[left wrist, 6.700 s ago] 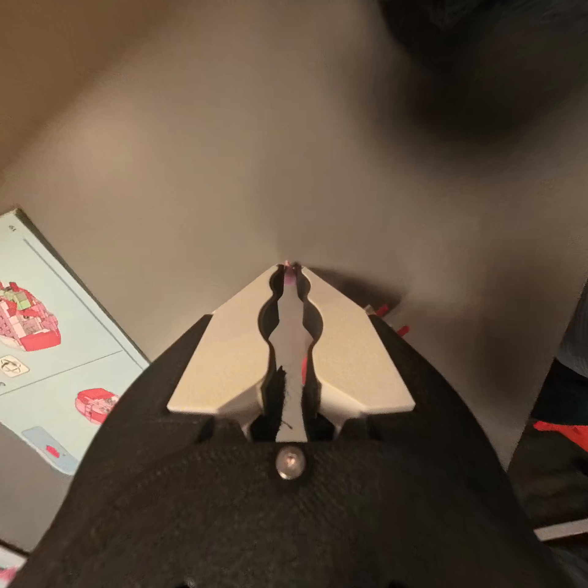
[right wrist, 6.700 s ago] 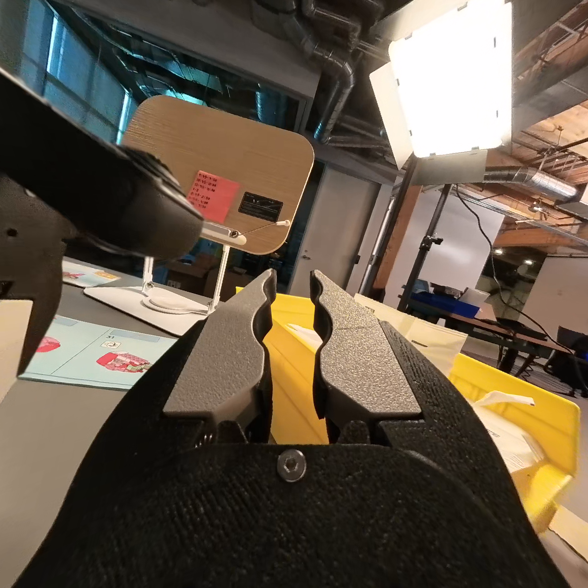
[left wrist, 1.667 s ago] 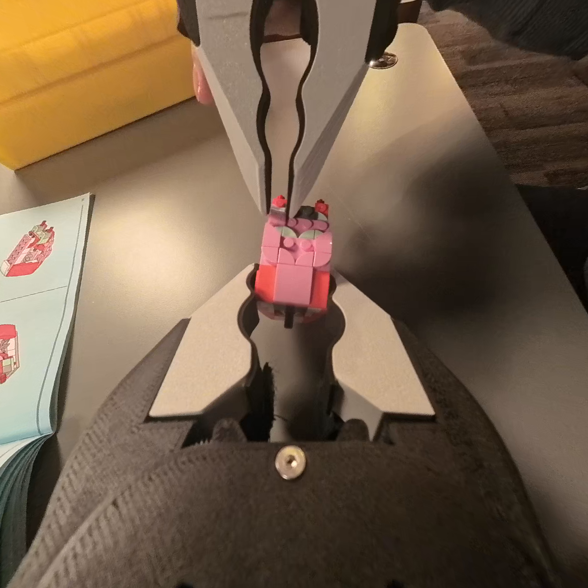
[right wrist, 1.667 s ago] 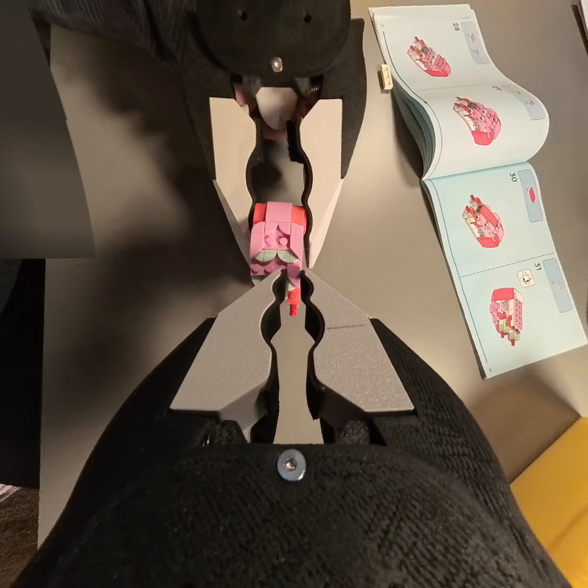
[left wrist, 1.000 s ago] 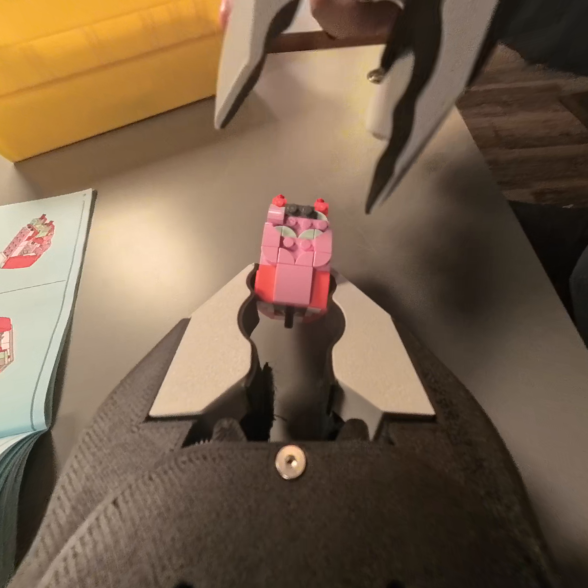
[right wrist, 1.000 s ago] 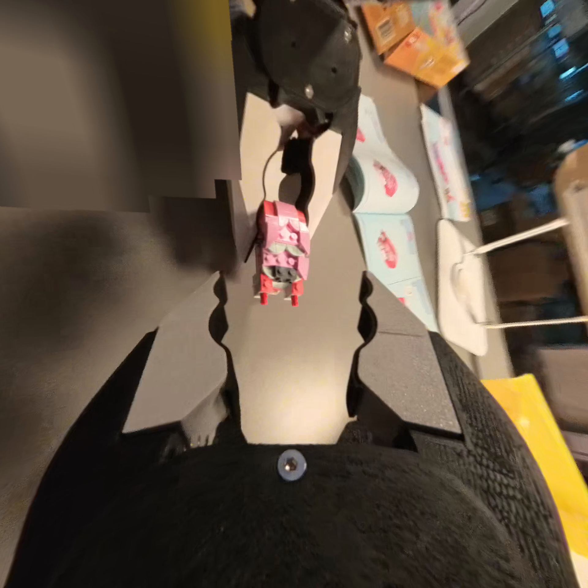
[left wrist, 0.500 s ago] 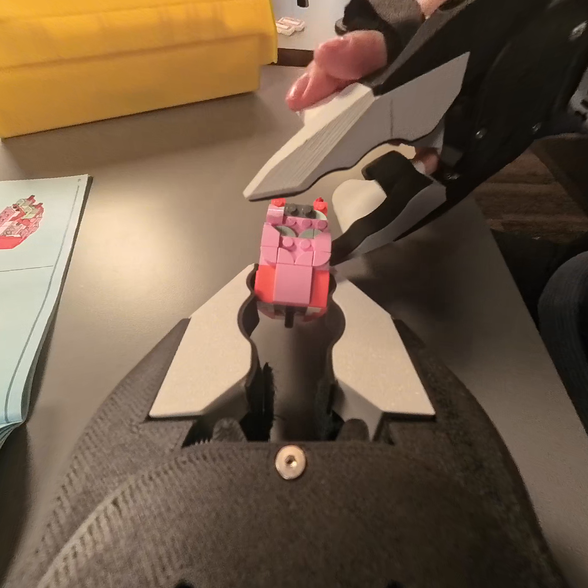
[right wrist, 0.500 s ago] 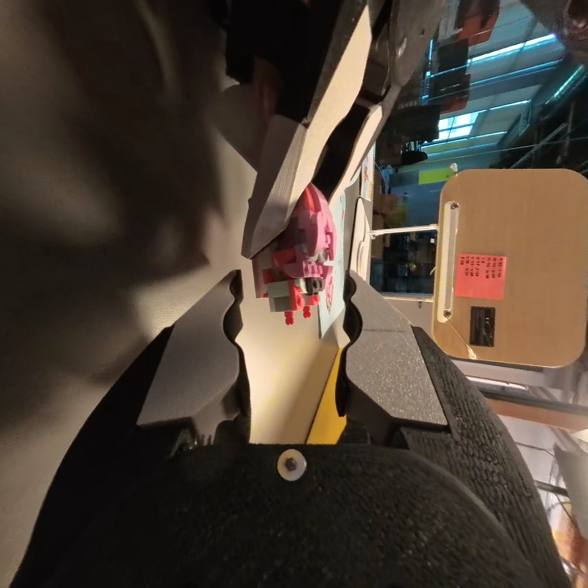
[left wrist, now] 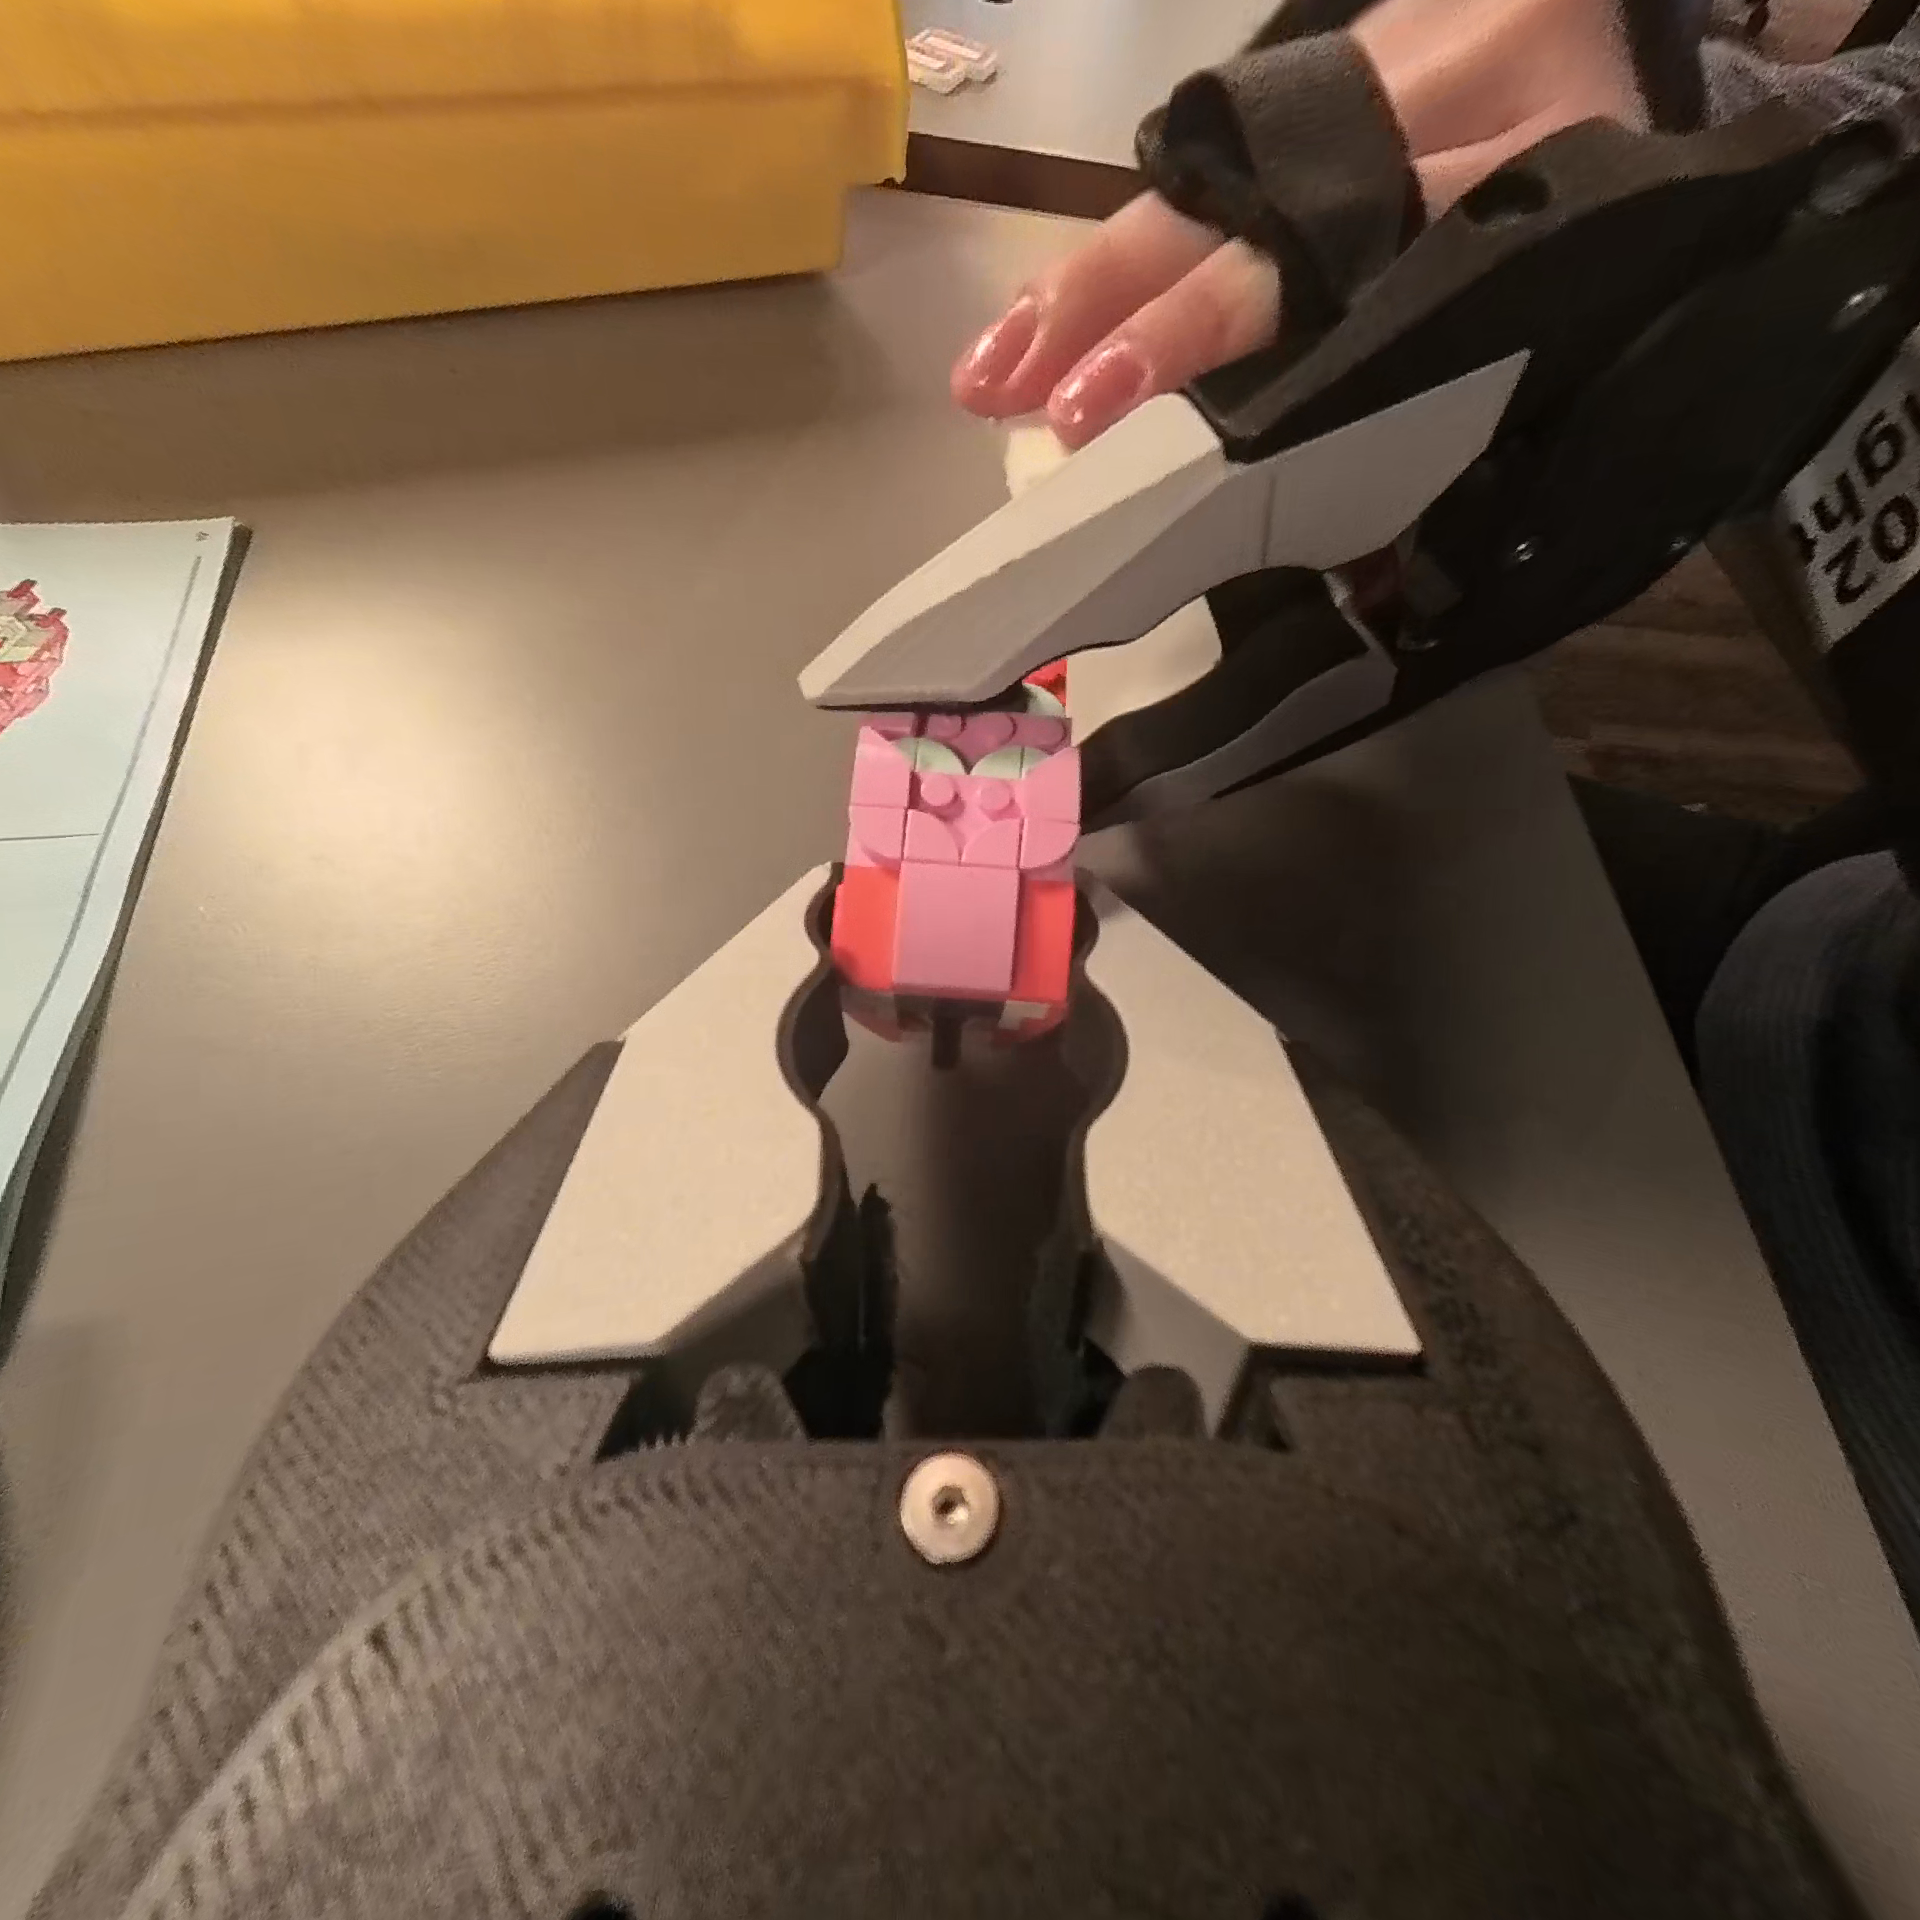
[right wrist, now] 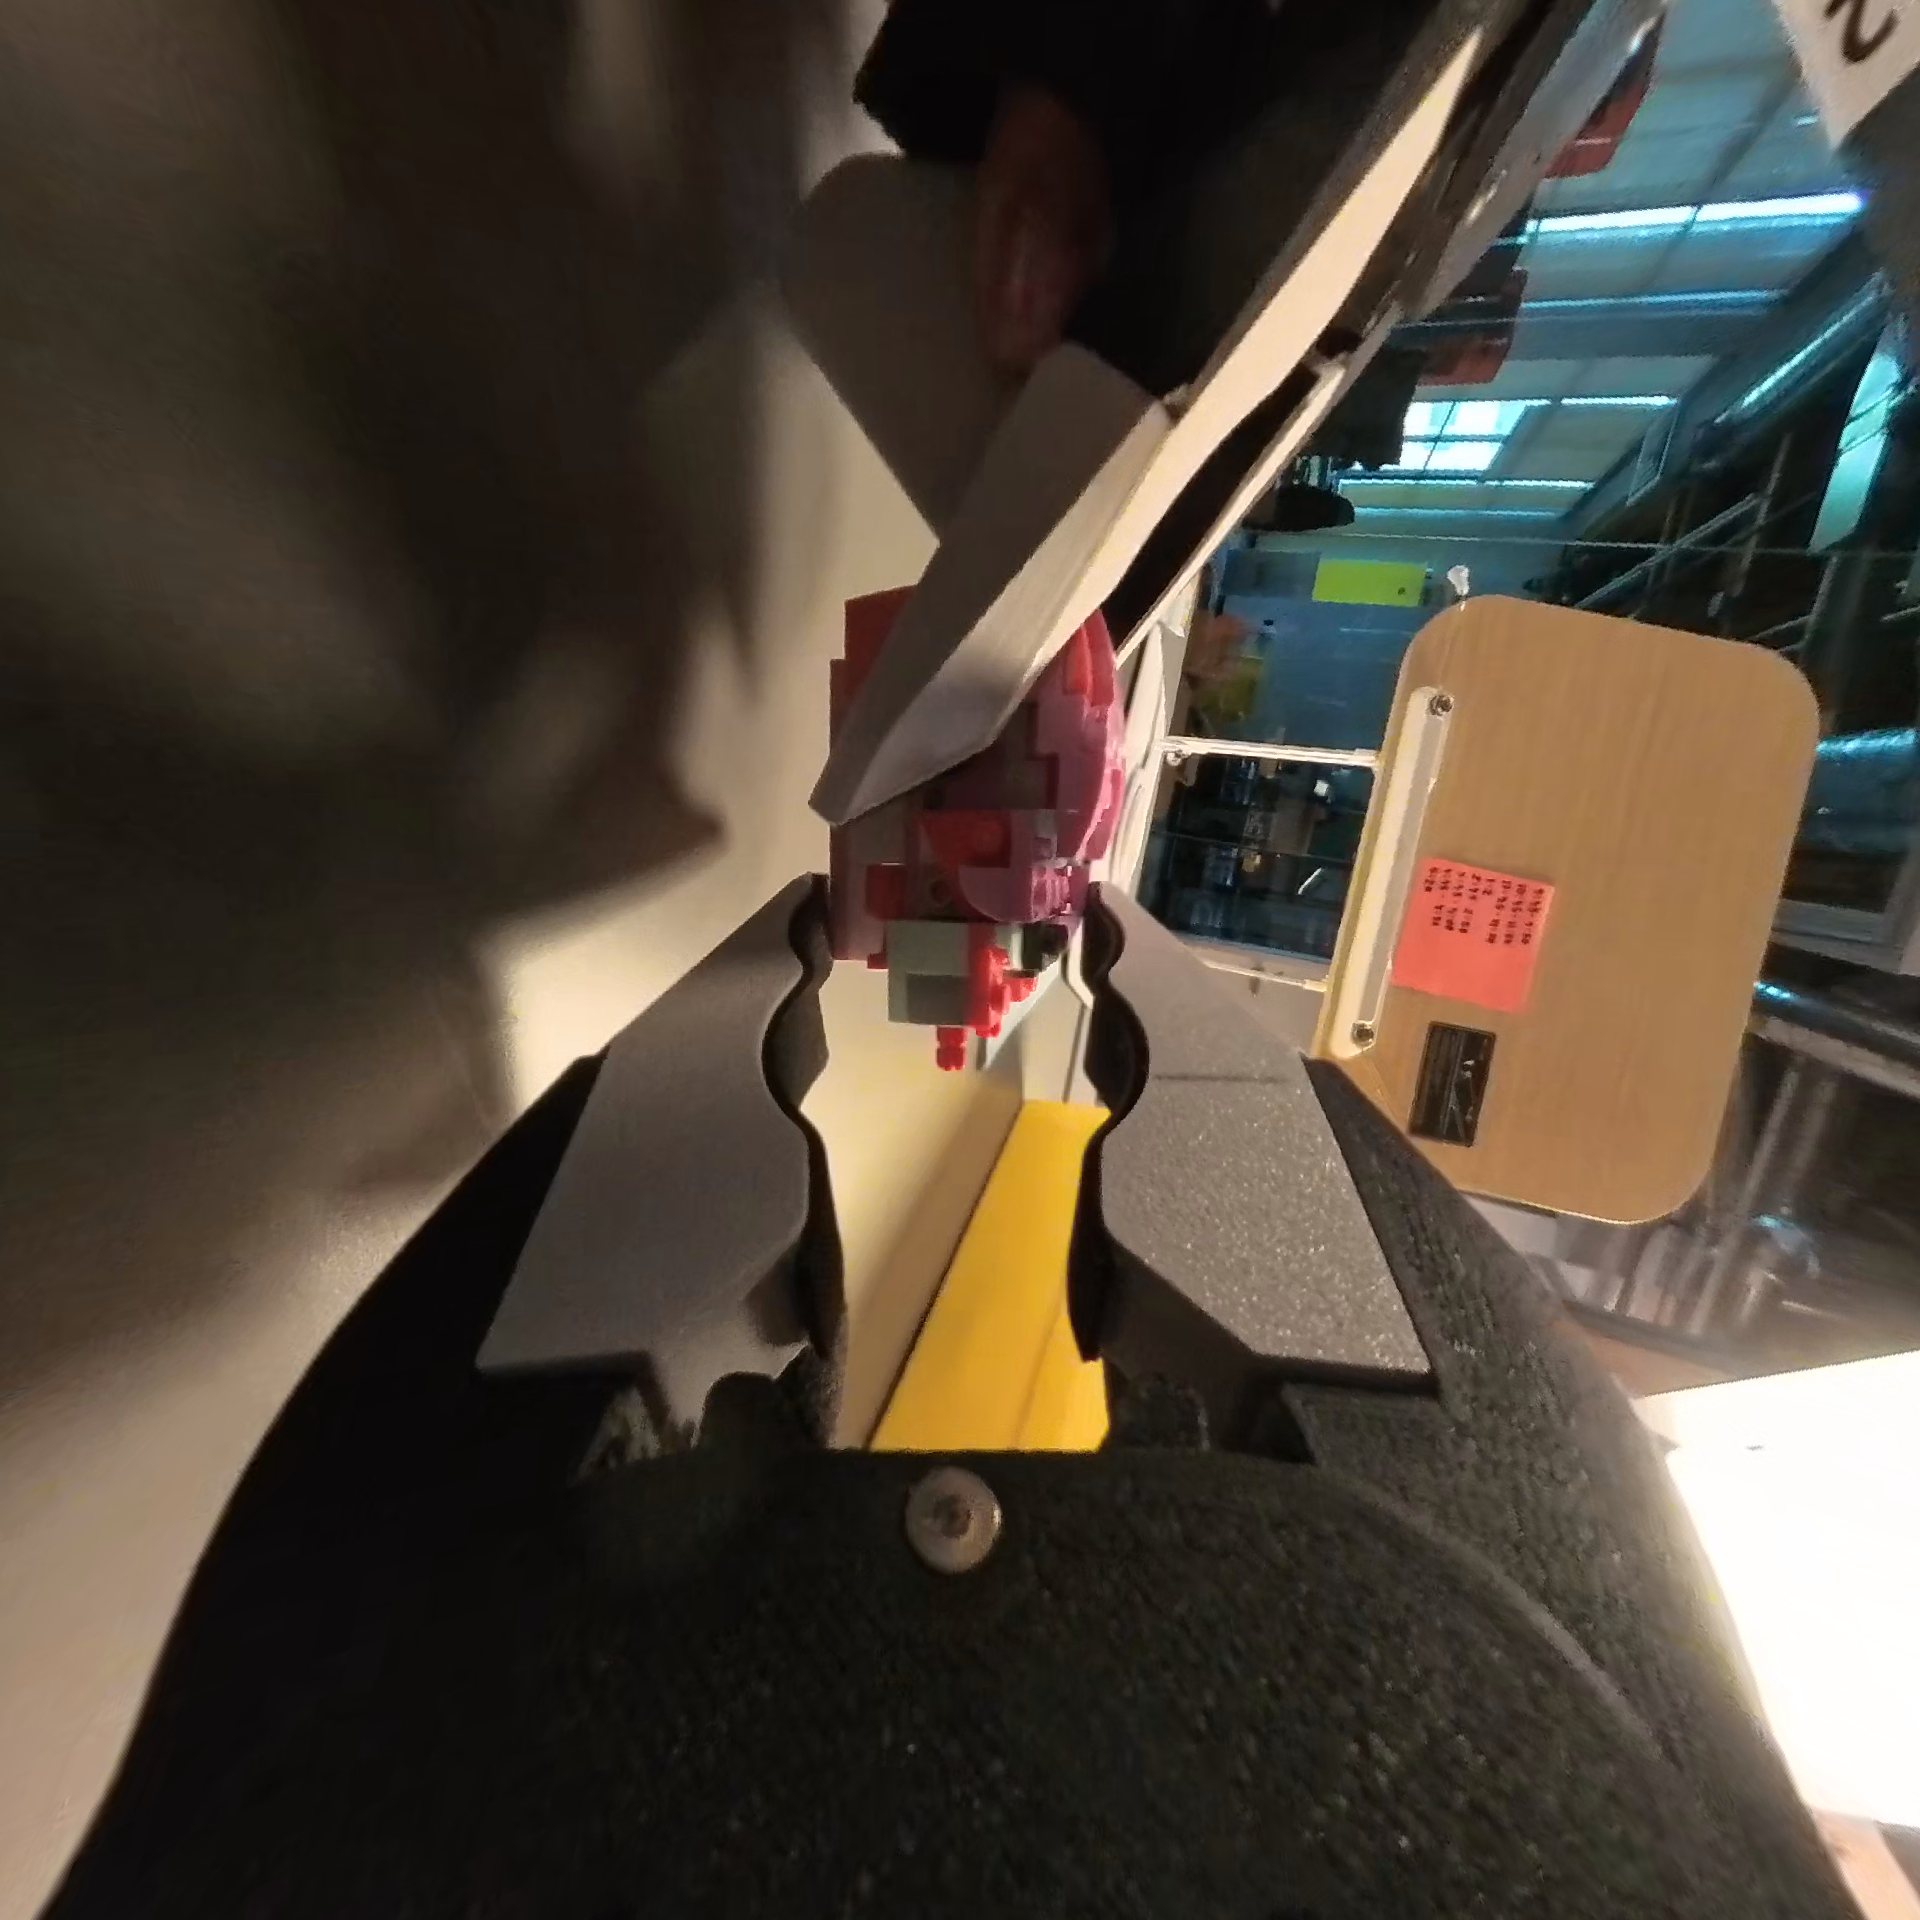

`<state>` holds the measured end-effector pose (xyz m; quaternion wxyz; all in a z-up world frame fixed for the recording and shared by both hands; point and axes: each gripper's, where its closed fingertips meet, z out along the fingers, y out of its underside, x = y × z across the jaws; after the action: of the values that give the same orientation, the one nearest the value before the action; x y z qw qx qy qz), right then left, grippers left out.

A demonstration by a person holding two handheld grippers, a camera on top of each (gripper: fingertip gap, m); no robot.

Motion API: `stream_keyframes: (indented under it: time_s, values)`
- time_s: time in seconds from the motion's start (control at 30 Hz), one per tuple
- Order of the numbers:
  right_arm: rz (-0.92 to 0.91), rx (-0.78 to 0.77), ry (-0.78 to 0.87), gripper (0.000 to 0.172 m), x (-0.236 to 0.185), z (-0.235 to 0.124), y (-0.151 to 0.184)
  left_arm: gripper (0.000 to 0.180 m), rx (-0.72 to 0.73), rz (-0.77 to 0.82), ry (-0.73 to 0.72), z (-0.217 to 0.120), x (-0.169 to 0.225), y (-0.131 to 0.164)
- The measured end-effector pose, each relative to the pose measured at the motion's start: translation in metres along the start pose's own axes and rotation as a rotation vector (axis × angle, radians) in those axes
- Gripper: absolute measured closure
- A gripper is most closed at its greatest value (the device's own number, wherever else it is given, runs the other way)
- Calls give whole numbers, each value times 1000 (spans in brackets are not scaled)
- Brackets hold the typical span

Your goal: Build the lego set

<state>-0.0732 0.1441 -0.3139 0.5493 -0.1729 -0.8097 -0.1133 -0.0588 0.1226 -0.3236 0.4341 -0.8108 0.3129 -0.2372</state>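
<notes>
Clamping the red rear of a pink-and-red brick model (left wrist: 954, 883) between both fingers, the left tool (left wrist: 956, 935) holds it above the grey surface (left wrist: 468, 644). Ahead of it, the right tool (right wrist: 956, 914) has its fingers set against the model's far end, one above and one below, crosswise to the left tool's hold; a firm squeeze cannot be confirmed. Squeezing square and gently should keep bricks from popping off. An instruction booklet (left wrist: 73, 748) lies left, a yellow bin (left wrist: 436, 156) beyond.
</notes>
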Motion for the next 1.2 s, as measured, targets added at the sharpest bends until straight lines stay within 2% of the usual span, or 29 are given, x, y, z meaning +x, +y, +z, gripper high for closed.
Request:
stream_keyframes:
  time_s: [0.57, 0.7, 1.03, 1.13, 1.2]
  values:
    - [-174, 57, -48, 128, 0, -5, -1, 142, -32, 3, 25, 2, 5, 4]
    - [-88, 82, -53, 126, -2, -4, -3, 142, -43, 1, 19, 2, 3, 7]
    - [-66, 102, -86, 125, -8, -3, -5, 142, -67, 9, 27, 4, 5, 10]
    - [89, 146, -105, 124, -6, -5, -8, 142, -46, 9, 37, 2, 6, 7]
    - [331, 214, -206, 111, -5, -13, -16, 142, -50, 56, -4, 1, 2, 7]
